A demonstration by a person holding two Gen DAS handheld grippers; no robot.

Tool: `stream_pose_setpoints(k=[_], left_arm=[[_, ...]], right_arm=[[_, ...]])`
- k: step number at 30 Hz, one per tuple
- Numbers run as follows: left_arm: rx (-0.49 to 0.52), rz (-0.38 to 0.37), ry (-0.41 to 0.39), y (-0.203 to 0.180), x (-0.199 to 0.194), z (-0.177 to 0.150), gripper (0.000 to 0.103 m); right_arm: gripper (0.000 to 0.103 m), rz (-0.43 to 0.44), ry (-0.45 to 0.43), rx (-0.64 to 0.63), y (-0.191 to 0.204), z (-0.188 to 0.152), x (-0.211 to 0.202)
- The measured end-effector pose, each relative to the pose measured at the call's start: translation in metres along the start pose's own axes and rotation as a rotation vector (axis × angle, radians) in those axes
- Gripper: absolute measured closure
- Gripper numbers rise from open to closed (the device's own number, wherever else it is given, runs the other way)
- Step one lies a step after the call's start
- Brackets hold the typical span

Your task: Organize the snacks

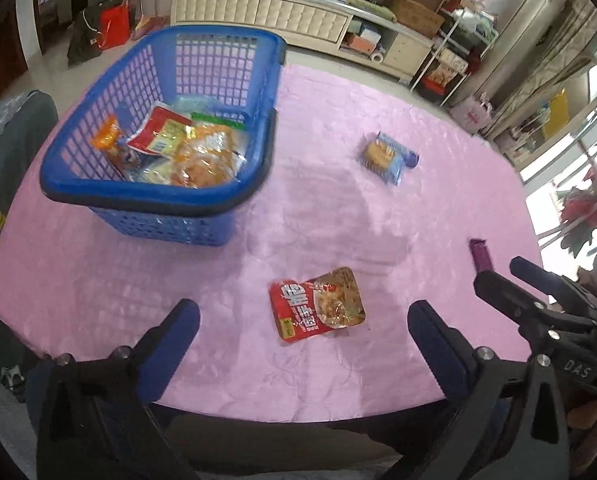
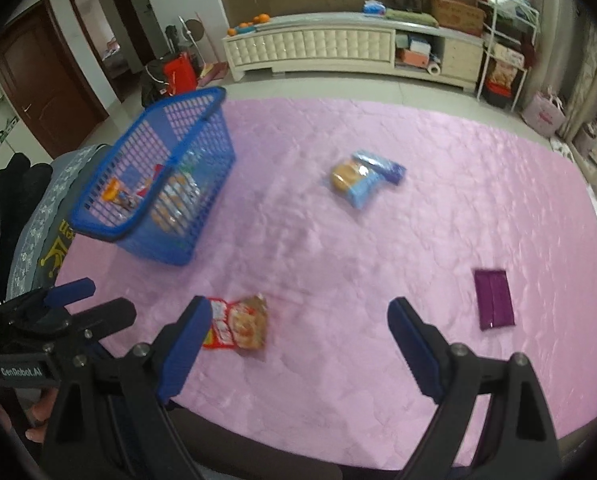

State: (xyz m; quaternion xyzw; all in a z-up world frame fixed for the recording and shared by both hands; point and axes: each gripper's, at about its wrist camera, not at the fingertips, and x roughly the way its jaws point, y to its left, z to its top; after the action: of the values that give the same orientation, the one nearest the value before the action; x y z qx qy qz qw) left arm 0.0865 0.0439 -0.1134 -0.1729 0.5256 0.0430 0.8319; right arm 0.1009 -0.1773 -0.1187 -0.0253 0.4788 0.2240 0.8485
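A blue plastic basket (image 1: 66,196) stands at the table's left and holds several snack packets (image 1: 186,148); it also shows in the right wrist view (image 2: 98,232). A red snack packet (image 1: 318,306) lies on the pink tablecloth between my left gripper's fingers; it also shows in the right wrist view (image 2: 240,324). A blue biscuit pack (image 1: 388,156) (image 2: 362,178) lies further back. A purple packet (image 2: 493,299) (image 1: 481,254) lies at the right. My left gripper (image 1: 304,322) is open and empty above the near edge. My right gripper (image 2: 300,320) is open and empty beside it.
The pink tablecloth (image 2: 378,248) covers the table. A padded chair back (image 2: 42,208) stands at the left beside the basket. A long white cabinet (image 2: 338,50) runs along the far wall. Shelves (image 2: 506,40) stand at the right.
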Motion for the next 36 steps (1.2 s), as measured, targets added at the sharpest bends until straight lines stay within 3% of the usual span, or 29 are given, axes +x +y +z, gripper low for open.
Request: stream_pose_setpoints(k=[7, 16, 24, 36], left_arm=[[0.023, 0.062, 0.045, -0.029, 0.030, -0.004, 0.000], [0.027, 0.090, 0.120, -0.043, 0.076, -0.005, 0.000], [0.011, 0.129, 0.165, -0.040, 0.112, 0.000, 0.000], [0.036, 0.220, 0.197, -0.025, 0.150, -0.005, 0.000]], right_arm=[[0.011, 0.028, 0.045, 0.039, -0.030, -0.016, 0.018], [0.011, 0.047, 0.095, 0.077, -0.065, -0.029, 0.047], [0.011, 0.051, 0.138, 0.101, -0.088, -0.036, 0.072], [0.011, 0.053, 0.190, 0.081, -0.085, -0.041, 0.092]])
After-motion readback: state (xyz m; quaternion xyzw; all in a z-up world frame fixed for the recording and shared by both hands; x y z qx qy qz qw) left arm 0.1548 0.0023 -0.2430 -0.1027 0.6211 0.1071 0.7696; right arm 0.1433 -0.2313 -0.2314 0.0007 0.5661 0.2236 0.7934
